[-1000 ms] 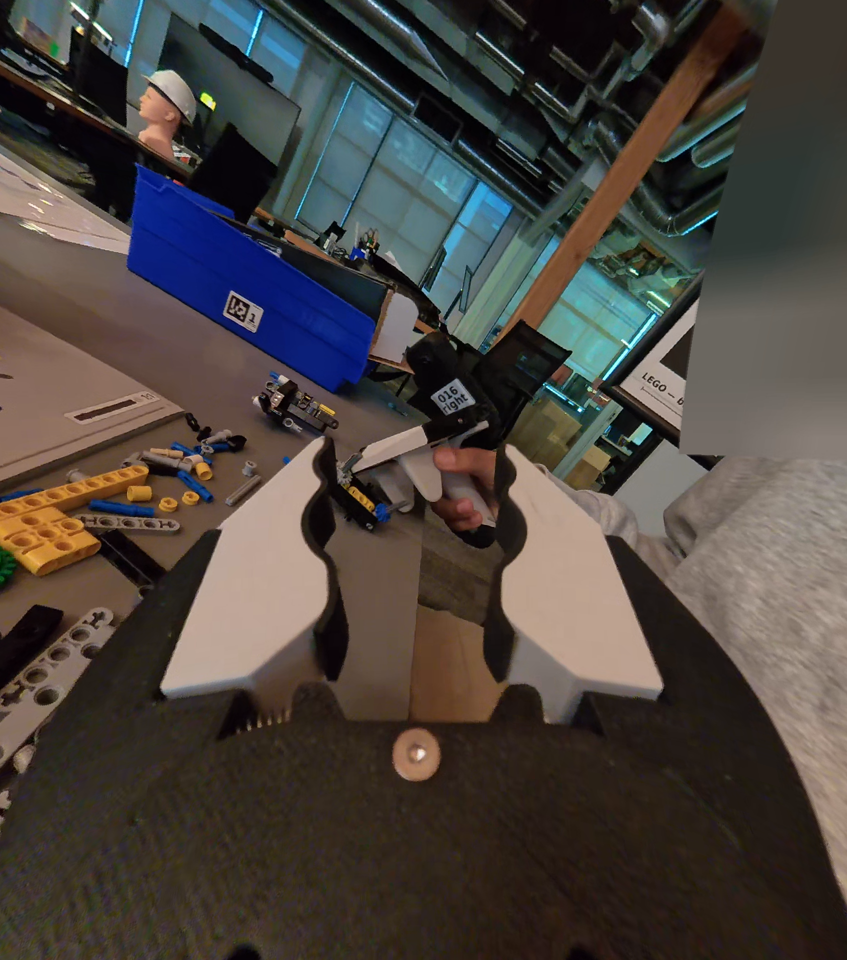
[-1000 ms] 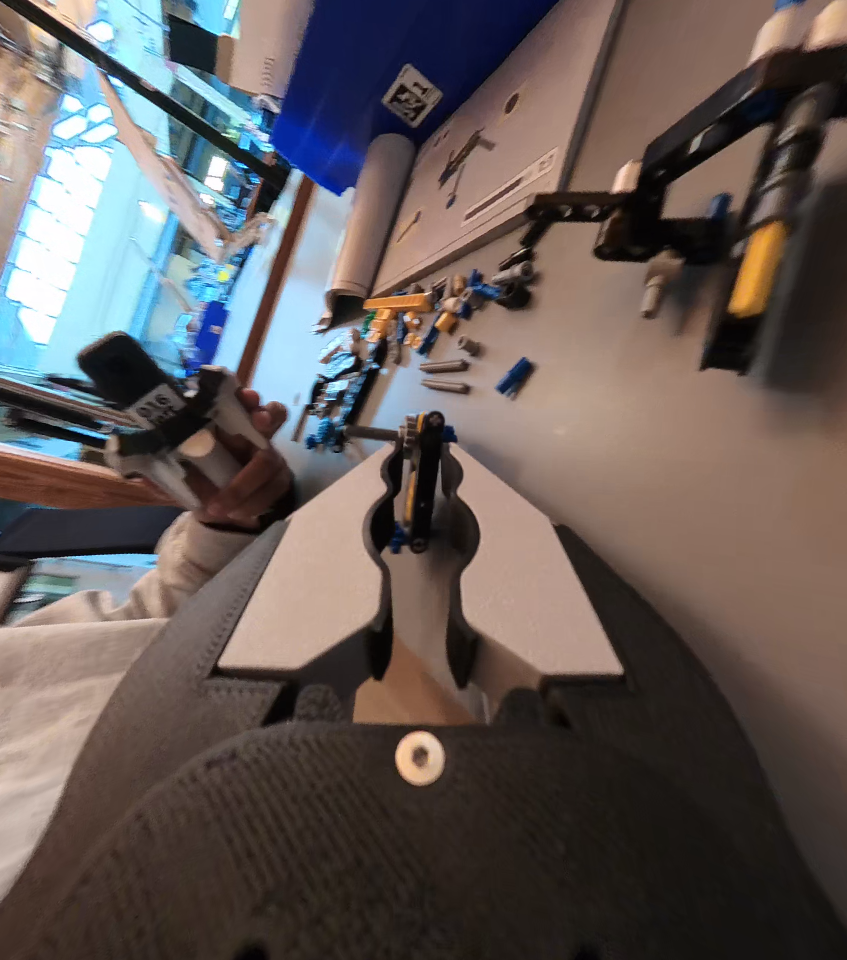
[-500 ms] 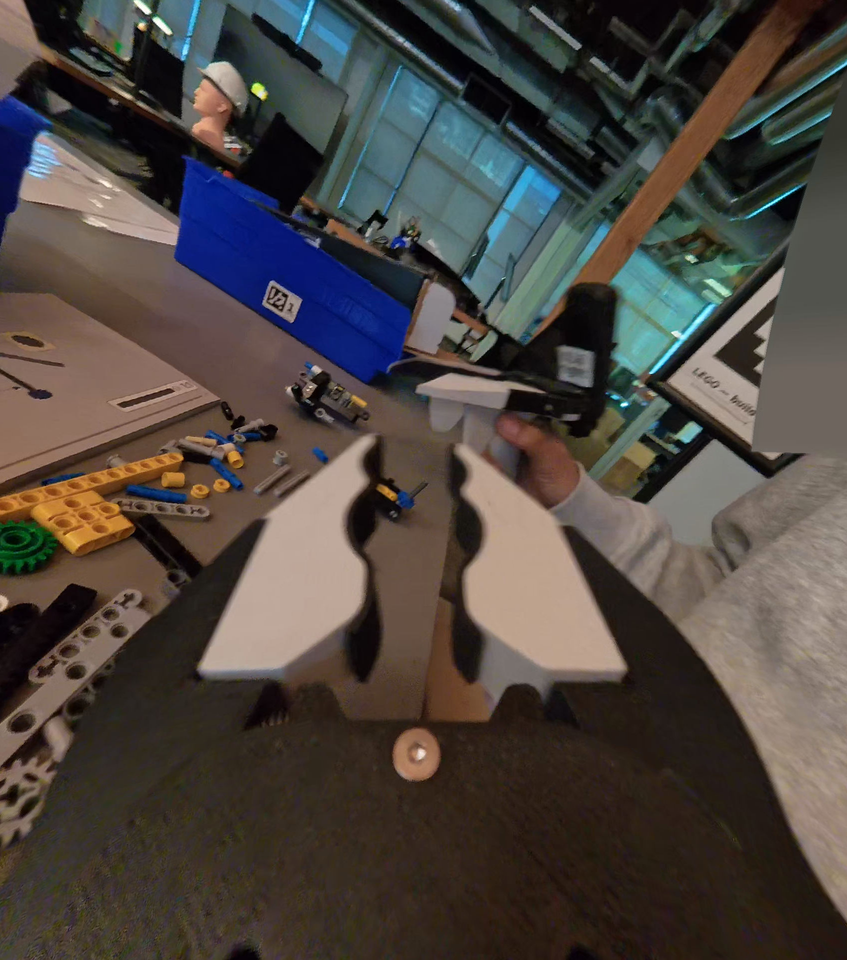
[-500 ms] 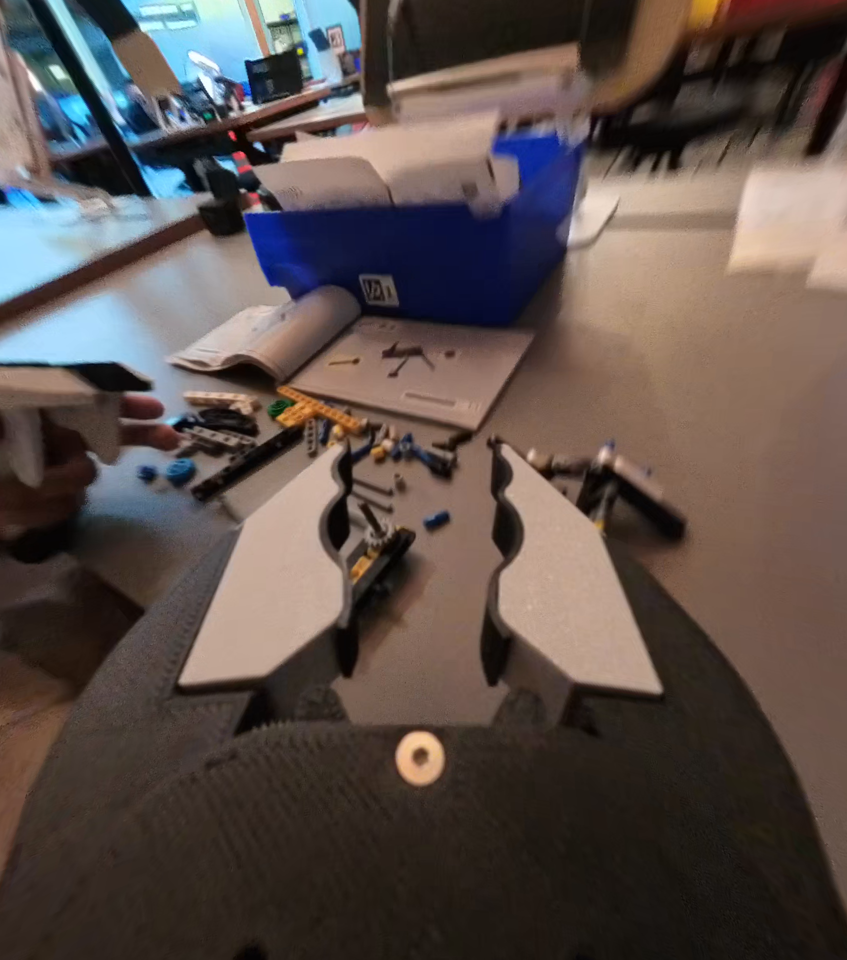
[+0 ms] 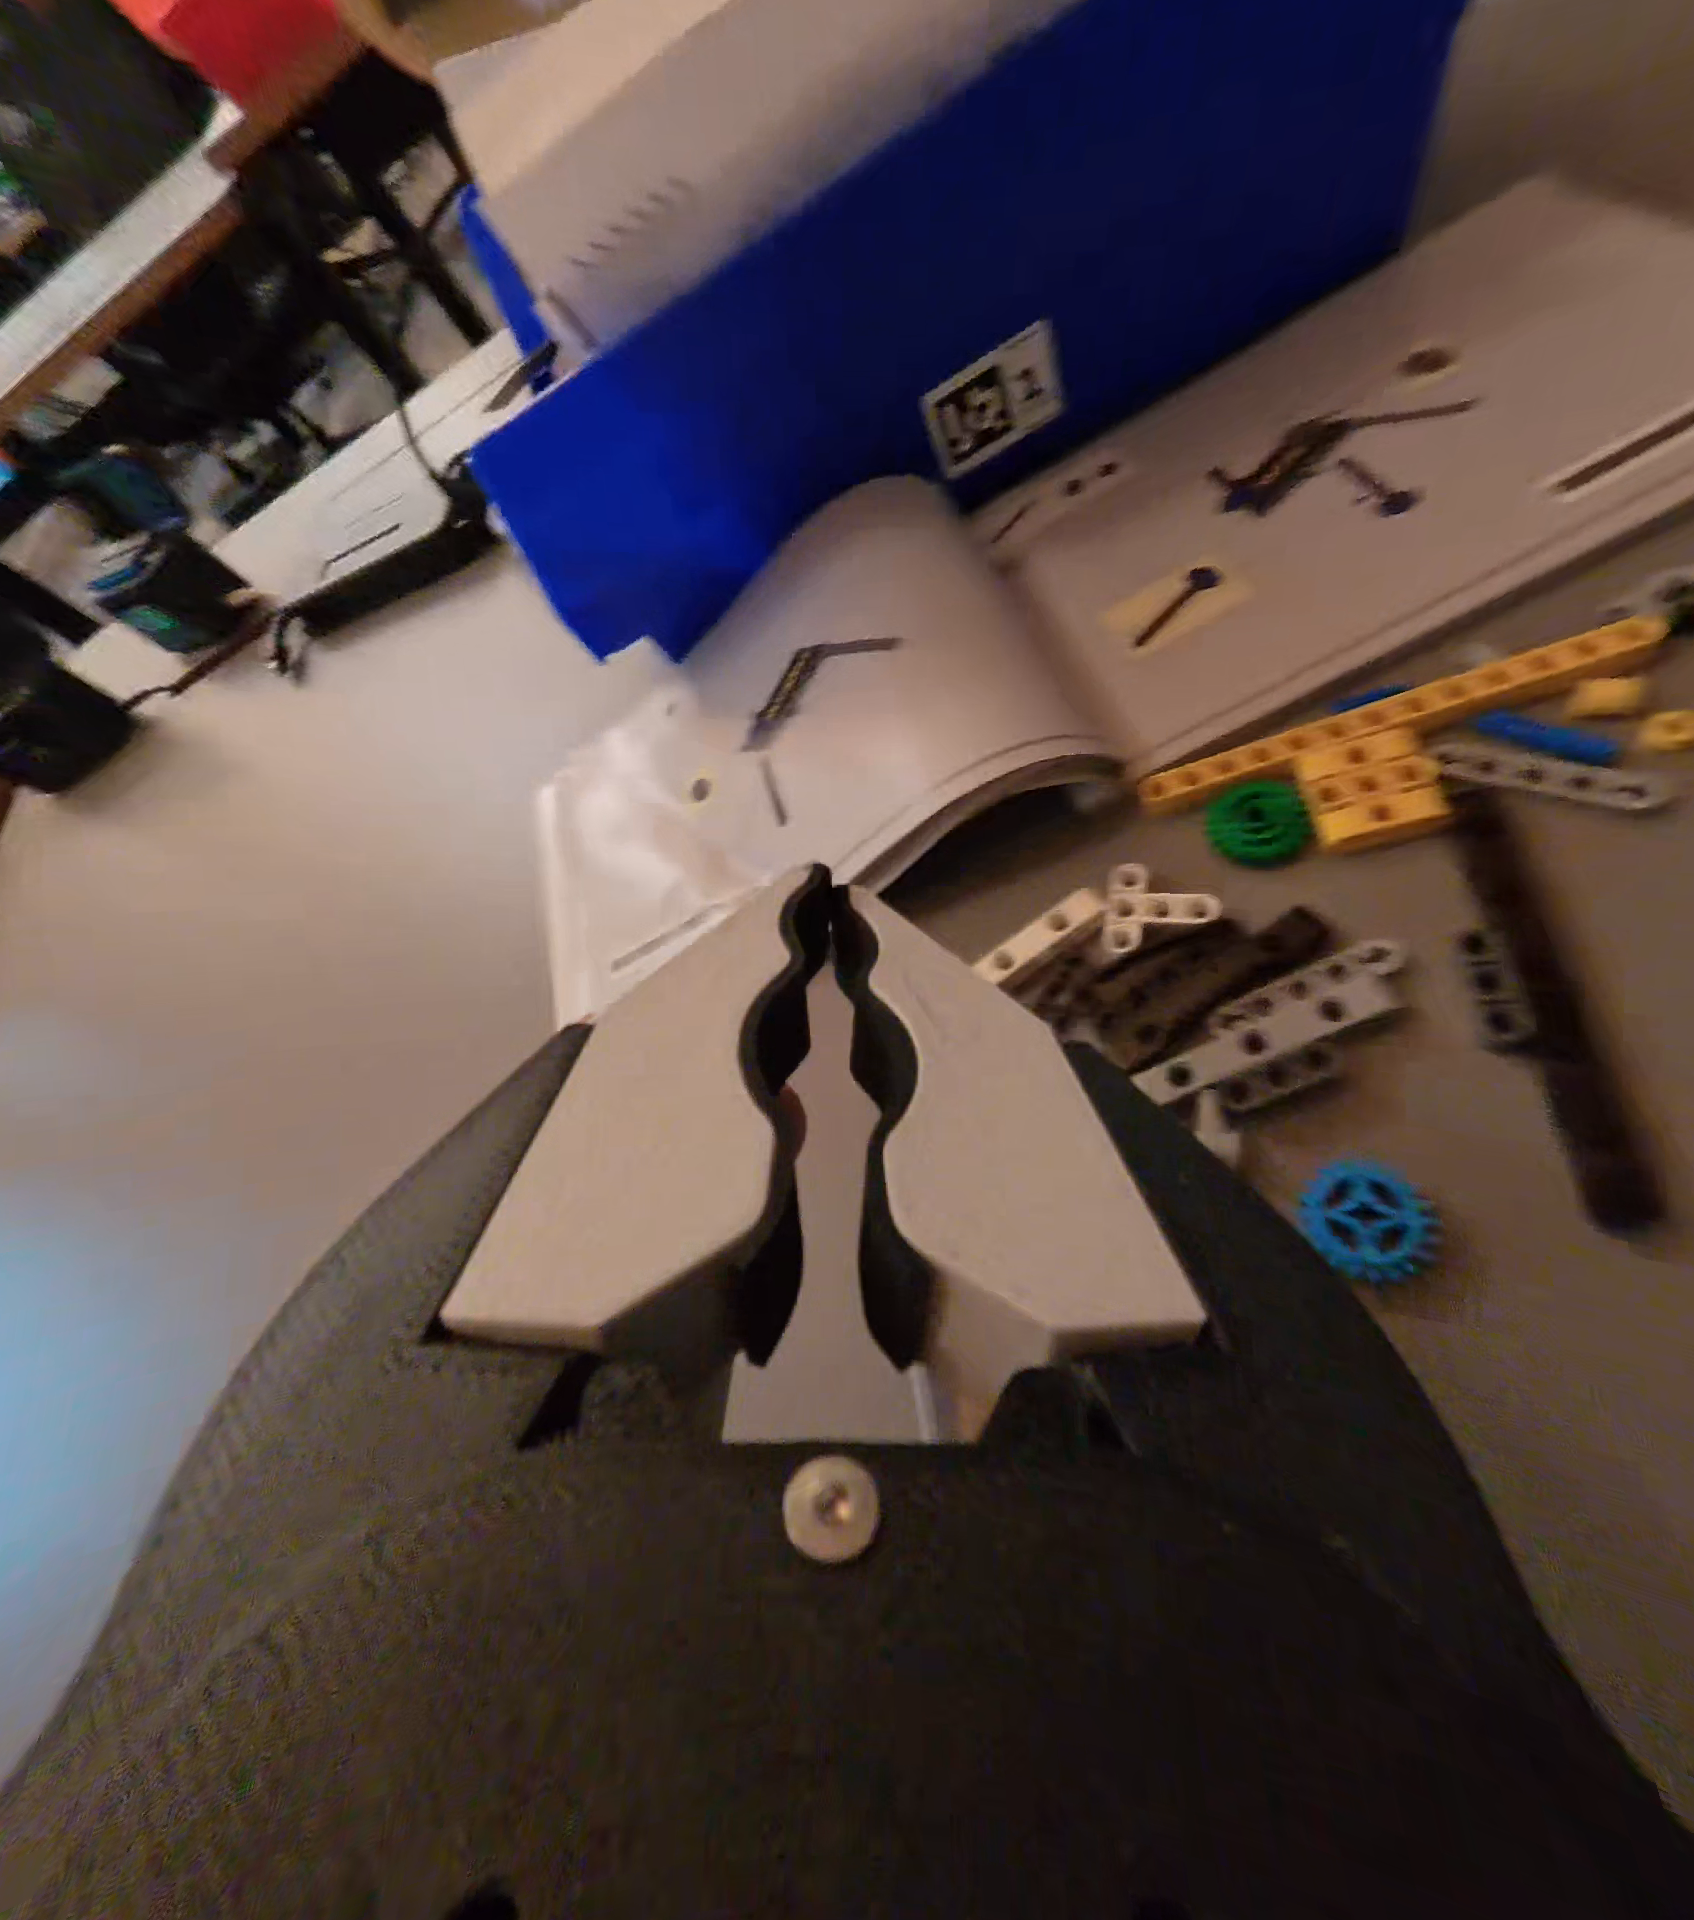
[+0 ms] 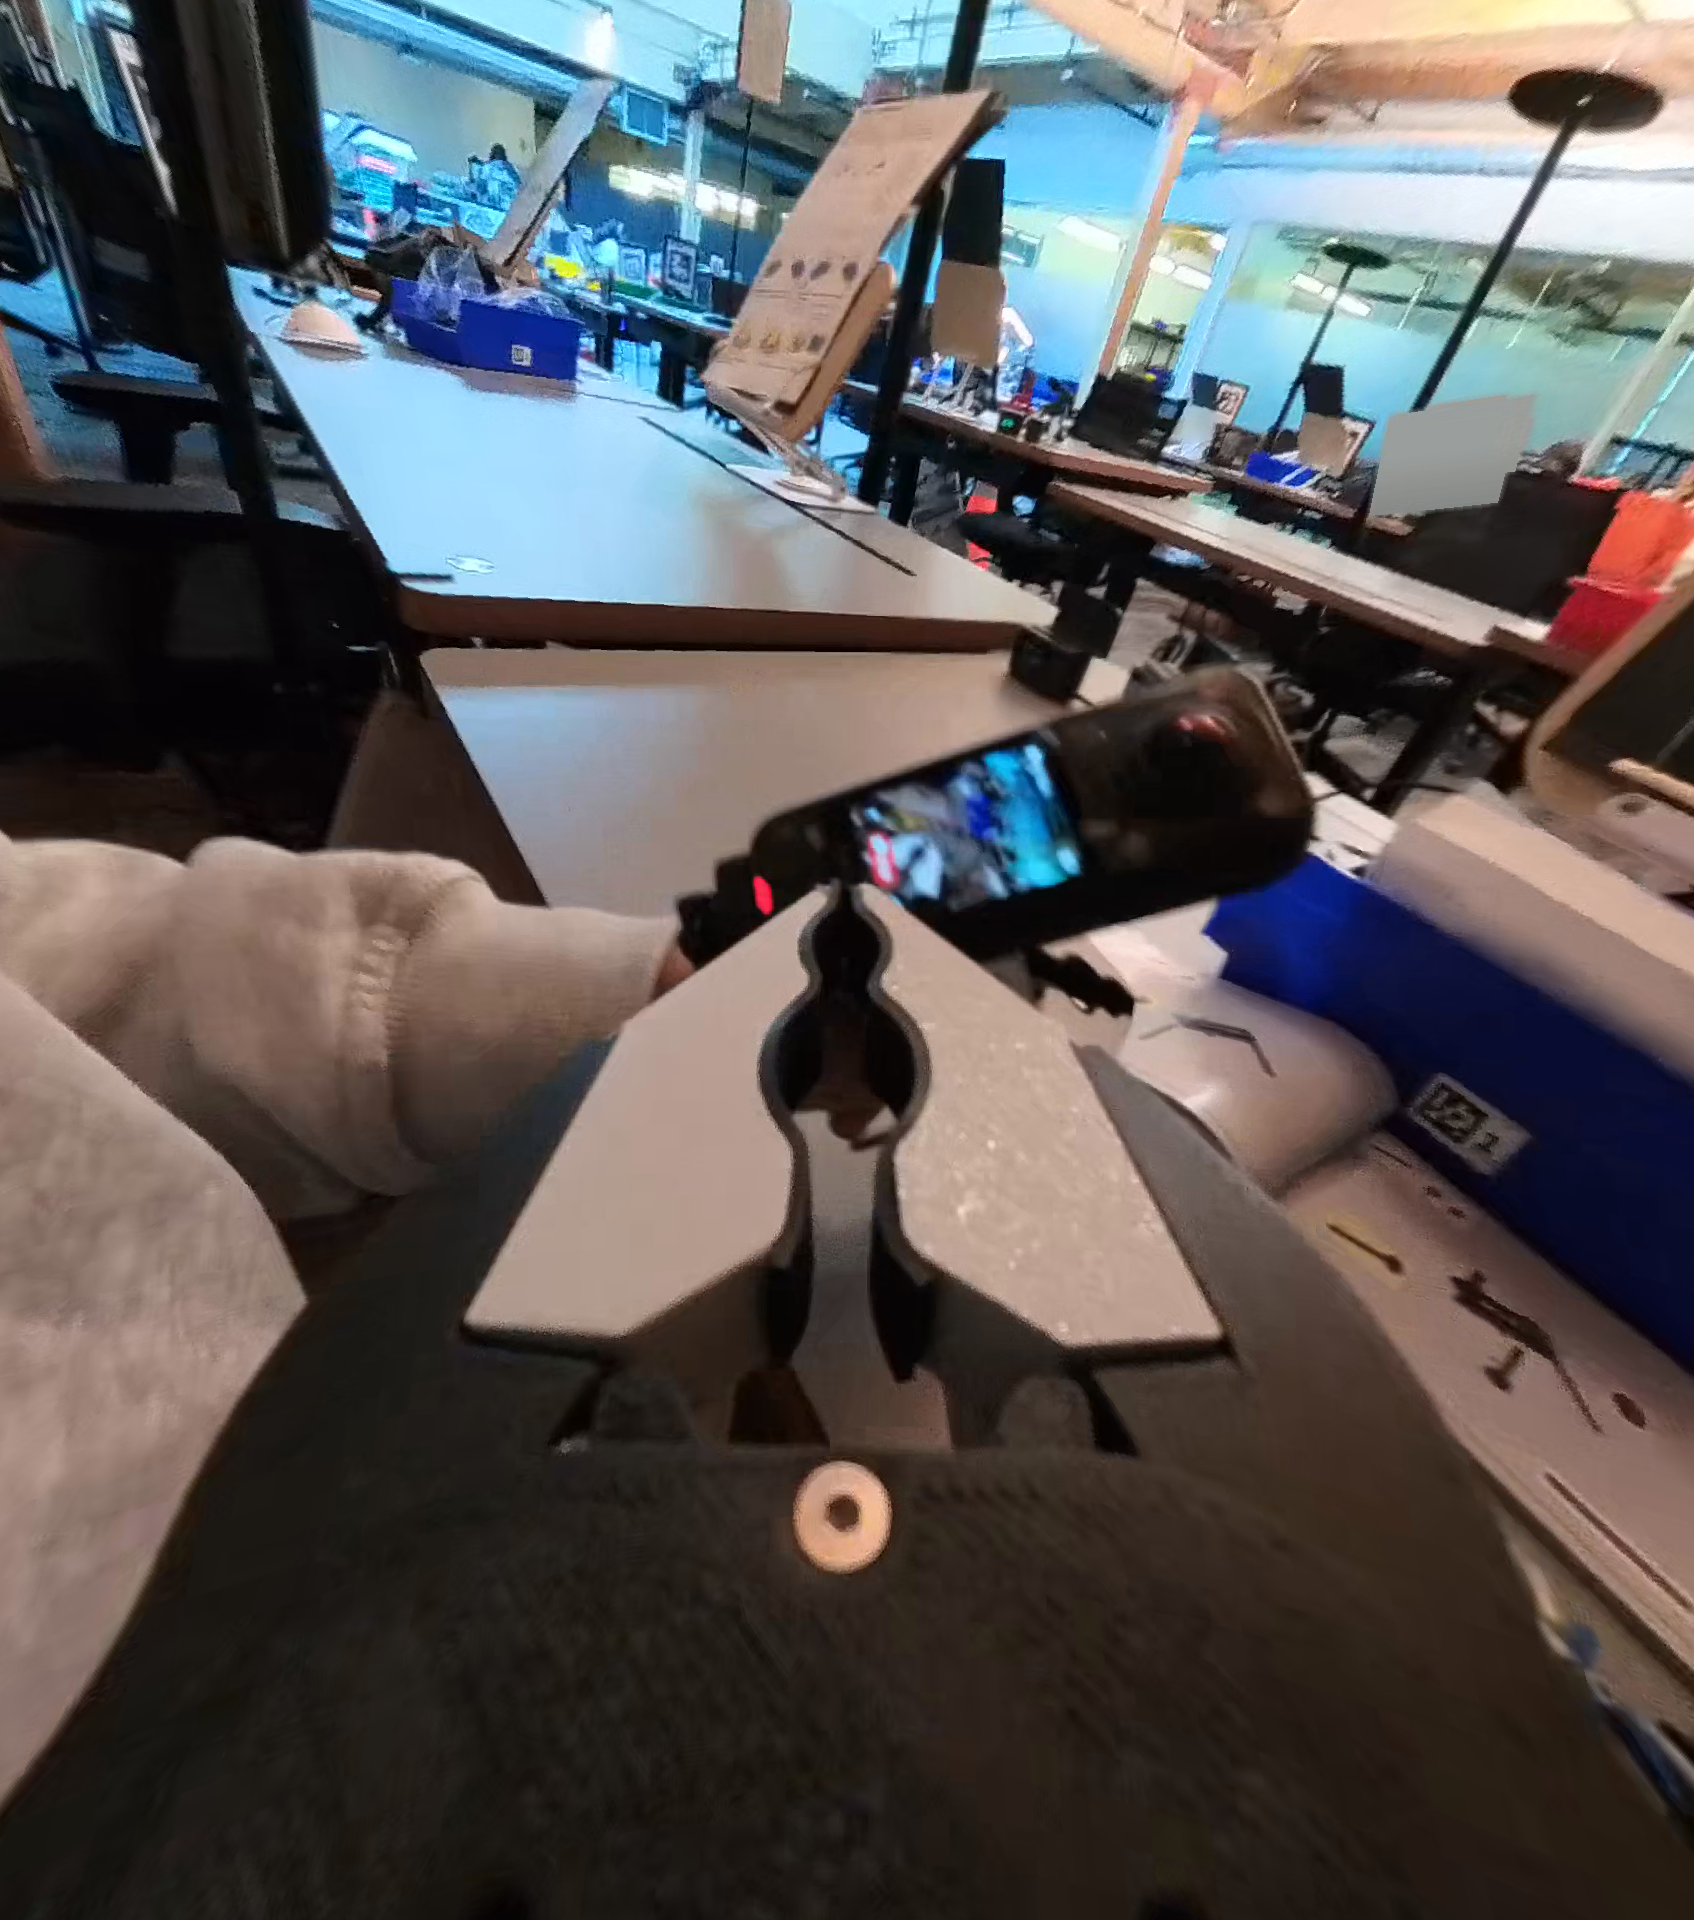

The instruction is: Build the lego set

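My landmark is the open instruction booklet (image 5: 936,665) on the grey table (image 5: 199,1039), and the lego pieces sit off its near edge: the long yellow beam (image 5: 1414,707) lies flat along that edge, its long axis running parallel to the booklet's lower border, with the green gear (image 5: 1258,821) touching its underside and the blue gear (image 5: 1368,1221) farther from the booklet, nearer me. A heap of grey and black beams (image 5: 1227,997) lies between the booklet and the blue gear. A second ago my right claw pinched a small black and yellow assembly and my left stood wide; half a second ago the right had let it go on the table. Now my left claw (image 5: 827,904) is clenched on nothing, tips meeting just over the booklet's near corner, and my right claw (image 6: 843,914) is likewise closed and empty, raised toward the other handle's camera (image 6: 1030,821), left of the blue bin (image 6: 1549,1060) behind the booklet
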The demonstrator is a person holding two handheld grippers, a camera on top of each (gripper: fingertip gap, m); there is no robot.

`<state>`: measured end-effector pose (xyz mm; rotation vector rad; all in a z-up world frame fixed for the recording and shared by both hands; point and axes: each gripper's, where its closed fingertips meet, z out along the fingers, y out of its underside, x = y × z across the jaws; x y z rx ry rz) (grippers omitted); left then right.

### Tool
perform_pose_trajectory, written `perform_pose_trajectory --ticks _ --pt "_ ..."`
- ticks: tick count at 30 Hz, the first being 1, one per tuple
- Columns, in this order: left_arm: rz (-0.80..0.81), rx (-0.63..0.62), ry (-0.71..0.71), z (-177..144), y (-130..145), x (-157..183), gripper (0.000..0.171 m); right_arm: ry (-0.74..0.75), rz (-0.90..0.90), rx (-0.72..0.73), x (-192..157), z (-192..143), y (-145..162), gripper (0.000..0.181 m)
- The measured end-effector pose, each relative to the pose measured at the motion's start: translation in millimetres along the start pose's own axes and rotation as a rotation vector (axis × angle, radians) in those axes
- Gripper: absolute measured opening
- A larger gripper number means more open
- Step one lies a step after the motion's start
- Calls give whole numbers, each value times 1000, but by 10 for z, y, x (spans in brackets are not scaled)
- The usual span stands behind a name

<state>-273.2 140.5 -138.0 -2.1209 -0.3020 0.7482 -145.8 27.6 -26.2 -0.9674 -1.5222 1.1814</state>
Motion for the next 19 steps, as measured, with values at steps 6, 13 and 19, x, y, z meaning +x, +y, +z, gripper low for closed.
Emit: perform_pose_trajectory --ticks 6,13,19 --pt "12 -17 -100 27 135 -224 0 20 76 -91 -108 185 59 0" --pt "26 10 -154 -10 100 -336 0 -54 239 -125 -223 252 140 0" --pt "151 25 -369 -20 101 -667 0 -61 333 -224 -202 256 287 0"
